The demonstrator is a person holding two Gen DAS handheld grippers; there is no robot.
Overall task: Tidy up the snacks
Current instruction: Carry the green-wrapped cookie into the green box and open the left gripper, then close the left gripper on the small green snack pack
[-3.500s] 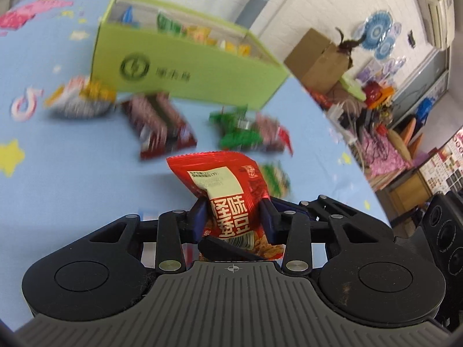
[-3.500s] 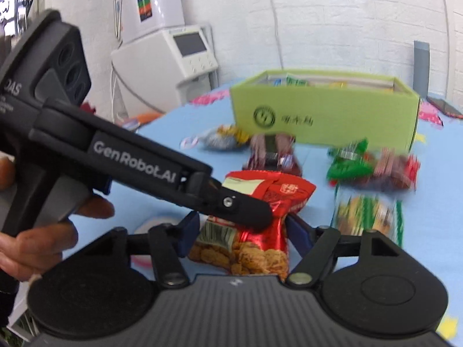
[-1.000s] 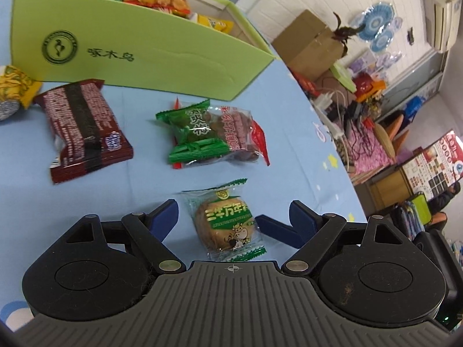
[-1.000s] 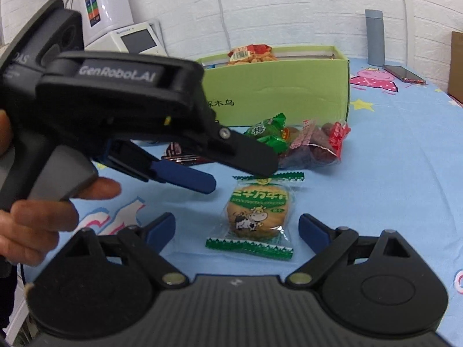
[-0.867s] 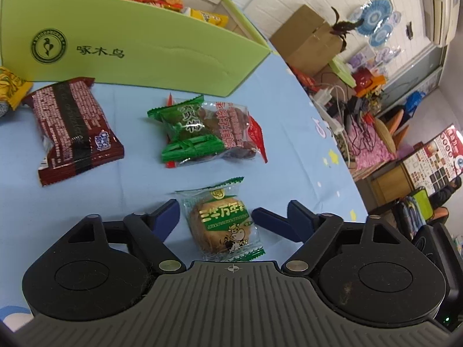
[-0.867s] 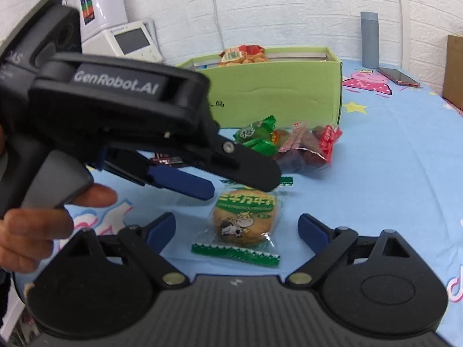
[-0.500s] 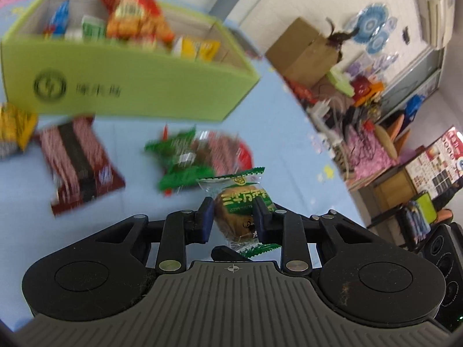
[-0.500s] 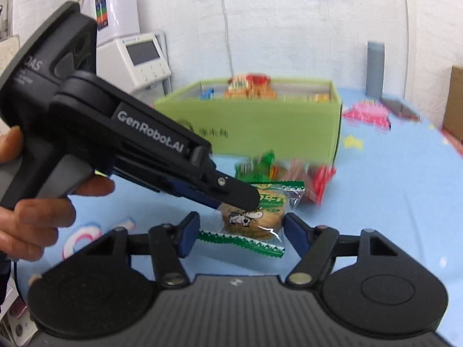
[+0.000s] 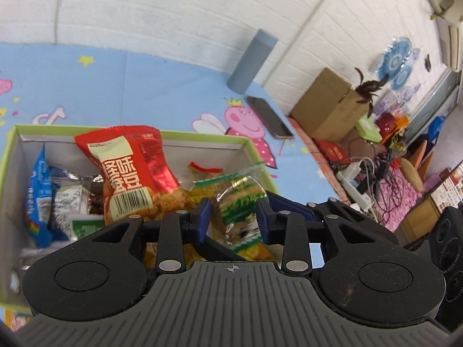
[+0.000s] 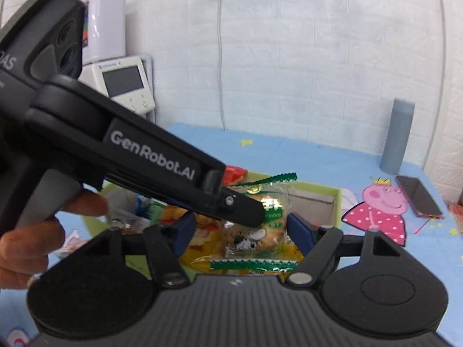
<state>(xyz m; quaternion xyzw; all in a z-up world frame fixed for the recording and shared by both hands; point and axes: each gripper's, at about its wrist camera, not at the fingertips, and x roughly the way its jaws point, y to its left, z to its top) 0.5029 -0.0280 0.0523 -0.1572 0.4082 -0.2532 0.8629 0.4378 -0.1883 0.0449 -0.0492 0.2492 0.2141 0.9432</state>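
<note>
My left gripper (image 9: 233,219) hangs over the open green box (image 9: 202,137), and its jaws are opening. A small cake in a clear green-edged packet (image 9: 240,205) still sits between its blue pads (image 9: 204,217). In the right wrist view the same cake packet (image 10: 260,237) hangs from the left gripper (image 10: 249,212), above the green box (image 10: 318,188). My right gripper (image 10: 241,228) flanks the packet with its jaws opening, and its pads stand clear of the wrapper. A red snack bag (image 9: 127,167) and a blue packet (image 9: 37,190) lie inside the box with other snacks.
A grey cylinder (image 9: 251,60) and a phone (image 9: 269,117) rest on the blue cartoon tablecloth beyond the box. A cardboard box (image 9: 327,110) and cable clutter lie past the table's right edge. White machines (image 10: 124,86) stand at the back left. A hand (image 10: 29,245) holds the left gripper.
The left gripper shut on the cake packet on the table. Both grippers then rose and moved forward, so the packet now hangs over the box interior. The right jaws narrowed, then widened a little.
</note>
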